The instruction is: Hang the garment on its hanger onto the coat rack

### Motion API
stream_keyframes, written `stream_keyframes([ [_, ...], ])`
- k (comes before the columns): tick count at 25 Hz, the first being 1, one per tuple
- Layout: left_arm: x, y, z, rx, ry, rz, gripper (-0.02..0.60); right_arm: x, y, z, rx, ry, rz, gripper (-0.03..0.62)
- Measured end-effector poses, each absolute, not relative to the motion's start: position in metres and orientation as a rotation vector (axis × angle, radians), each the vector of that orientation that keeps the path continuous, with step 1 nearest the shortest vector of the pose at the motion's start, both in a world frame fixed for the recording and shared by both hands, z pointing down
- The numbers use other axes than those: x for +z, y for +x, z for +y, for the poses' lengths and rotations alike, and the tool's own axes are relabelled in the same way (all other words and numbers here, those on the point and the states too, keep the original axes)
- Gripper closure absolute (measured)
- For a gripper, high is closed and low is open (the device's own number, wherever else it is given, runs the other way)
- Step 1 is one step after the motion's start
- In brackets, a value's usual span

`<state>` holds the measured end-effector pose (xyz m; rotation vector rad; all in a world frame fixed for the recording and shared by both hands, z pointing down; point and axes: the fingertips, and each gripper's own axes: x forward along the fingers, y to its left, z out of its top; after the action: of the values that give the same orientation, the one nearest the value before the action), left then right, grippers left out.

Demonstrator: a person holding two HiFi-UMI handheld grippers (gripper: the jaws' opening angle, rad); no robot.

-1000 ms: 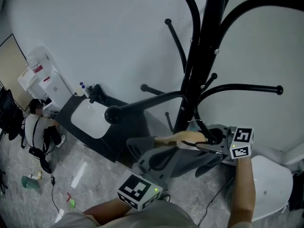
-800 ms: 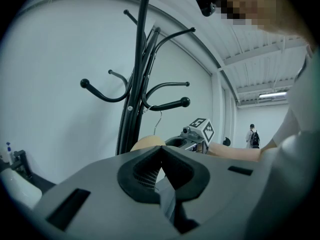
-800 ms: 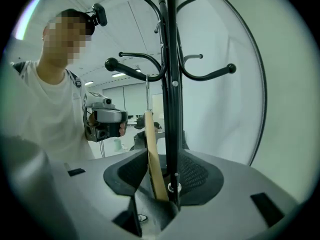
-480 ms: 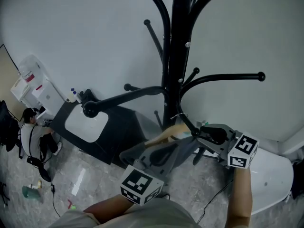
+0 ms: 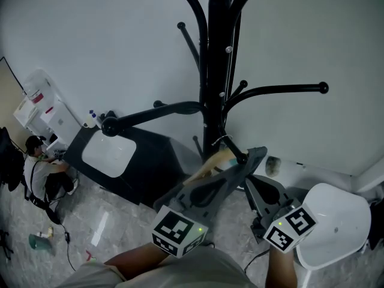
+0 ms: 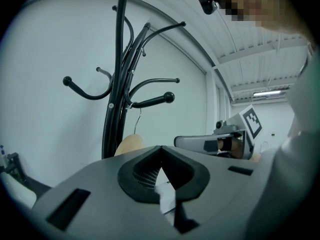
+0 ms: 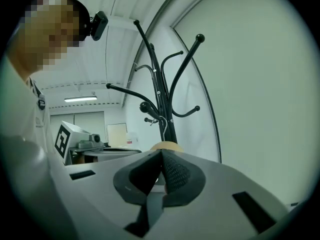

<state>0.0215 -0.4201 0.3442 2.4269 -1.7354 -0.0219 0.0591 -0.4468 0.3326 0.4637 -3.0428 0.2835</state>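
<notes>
Your black coat rack [image 5: 217, 71], a glossy pole with curved, ball-tipped arms, fills the middle. Your matte grey left gripper [image 5: 257, 153] reaches to the pole, its ribbed pads pressed together at the tips. Your right gripper [image 5: 249, 182] sits lower, its jaws closing tight on nothing. The rounded wooden hanger [image 5: 210, 165] lies just under the left gripper (I can't make out the garment), with its thin wire hook [image 5: 227, 141] close against the pole.

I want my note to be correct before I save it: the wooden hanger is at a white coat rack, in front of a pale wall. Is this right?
Not quite. The coat rack is black, not white; the head view shows this plainly. The rest stands: the wooden hanger is at the rack, in front of a pale wall.
</notes>
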Motion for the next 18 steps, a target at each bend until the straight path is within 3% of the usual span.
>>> stream_keyframes([
  [18,0.344,0.023,-0.411,-0.01,2.421,-1.746,0.577,0.336,0.053,-0.435,0.317,0.471,-3.021,0.58],
])
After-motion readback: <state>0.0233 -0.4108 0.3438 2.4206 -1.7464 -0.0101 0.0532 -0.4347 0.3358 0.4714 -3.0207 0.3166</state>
